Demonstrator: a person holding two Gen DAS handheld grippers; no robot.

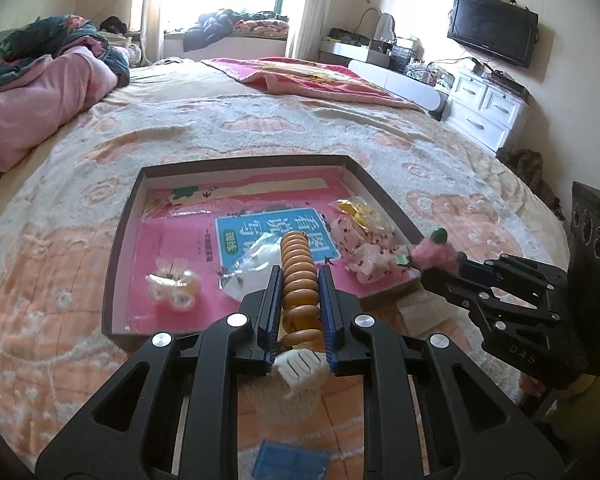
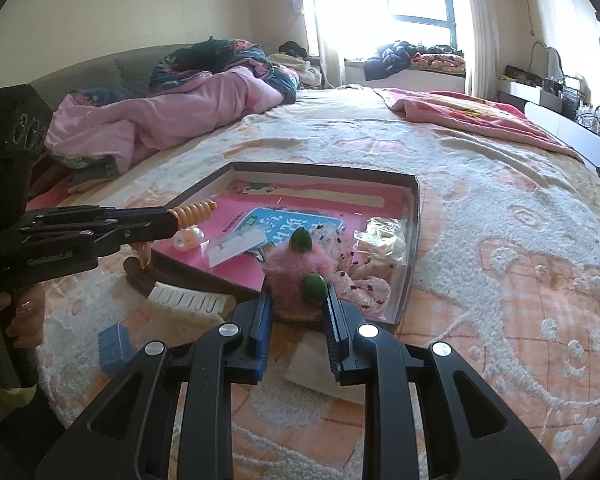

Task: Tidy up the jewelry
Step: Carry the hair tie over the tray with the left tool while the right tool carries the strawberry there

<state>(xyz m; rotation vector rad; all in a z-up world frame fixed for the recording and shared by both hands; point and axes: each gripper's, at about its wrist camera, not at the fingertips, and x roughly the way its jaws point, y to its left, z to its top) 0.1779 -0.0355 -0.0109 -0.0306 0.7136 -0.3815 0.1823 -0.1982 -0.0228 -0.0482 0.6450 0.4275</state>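
Fingers of both grippers clamped: left gripper (image 1: 300, 280) on the amber coil tie (image 1: 298, 268), right gripper (image 2: 298, 290) on the pink fuzzy clip (image 2: 298, 270); we should ease both over the box (image 1: 124, 236) beyond before letting go

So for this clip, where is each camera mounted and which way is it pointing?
Left wrist: sits on the left gripper, looking forward and down over a shallow dark-rimmed box on the bed; its fingers clamp an orange coiled hair tie; the right gripper enters from the right.
Right wrist: sits on the right gripper, facing the same box; its fingers hold a fluffy pink hair accessory with green beads; the left gripper shows at left, fingertips below it.
Shared: box, both grippers, both held items, window.
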